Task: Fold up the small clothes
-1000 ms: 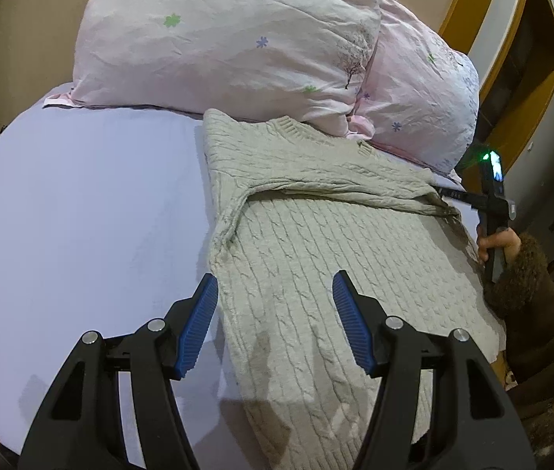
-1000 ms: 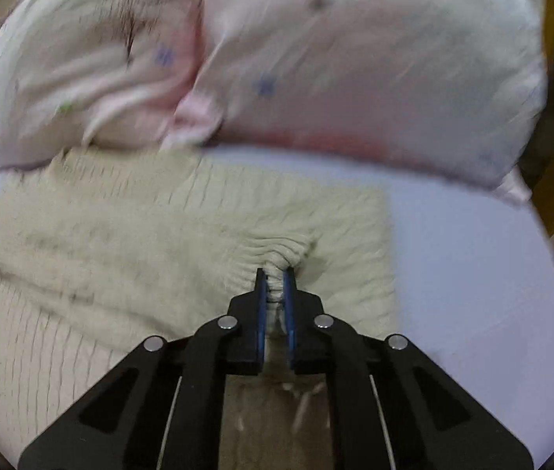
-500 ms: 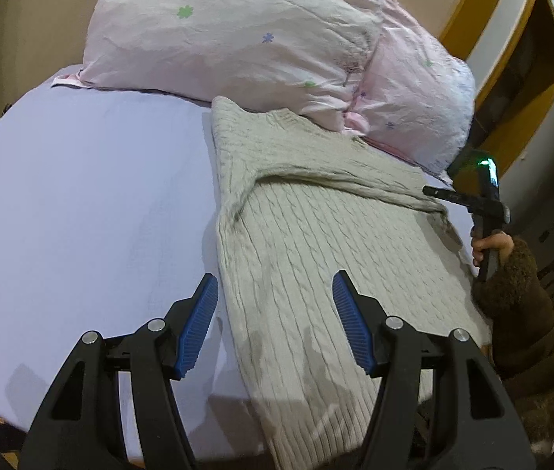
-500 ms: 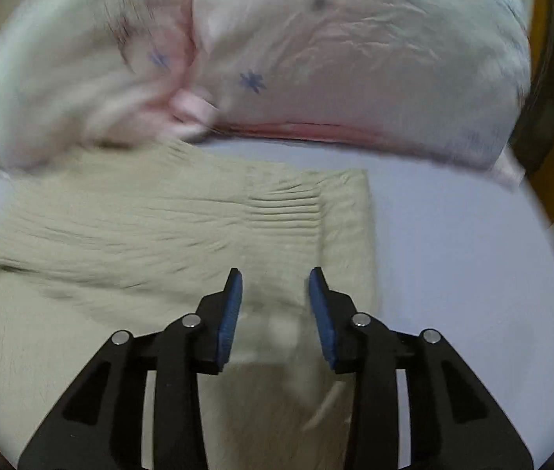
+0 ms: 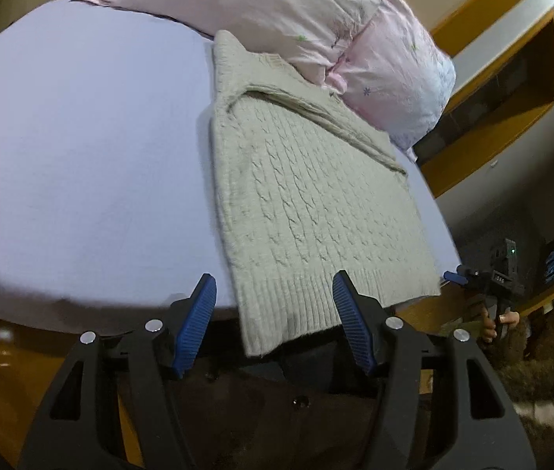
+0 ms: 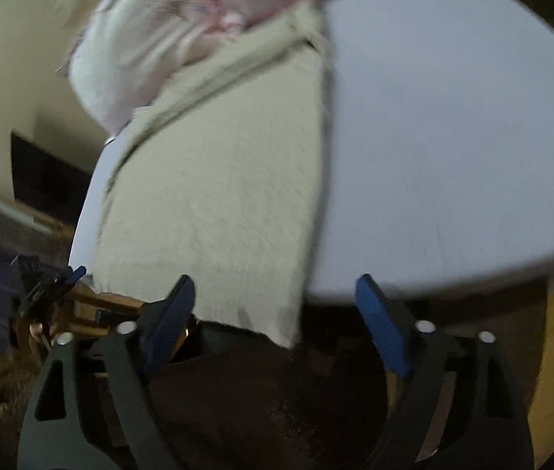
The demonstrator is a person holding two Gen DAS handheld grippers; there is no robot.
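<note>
Lavender sheeting covers the bed, and both views look up it from past its foot edge. The left tool hangs with its blue pads spread wide and nothing between them, just short of the ribbed hem of the cream cable-knit sweater, whose corner droops over the edge directly ahead of it. The right tool is likewise spread and empty; in its blurred view the hem lies ahead and toward its left pad. Beyond the tools the sweater stretches away with a sleeve folded across its upper part, its collar touching the two floral pillows at the far end.

The risk is in the hem pickup: a pinch on the overhanging corner alone would likely catch one layer, or drag the whole garment off the bed and undo the sleeve fold. With the pillows pressing on the collar, a fold carried forward could bunch there.

A second ago the right tool was clamped on the sleeve and the left hovered over the sweater's body; both have since withdrawn to the foot edge, the right one released.
</note>
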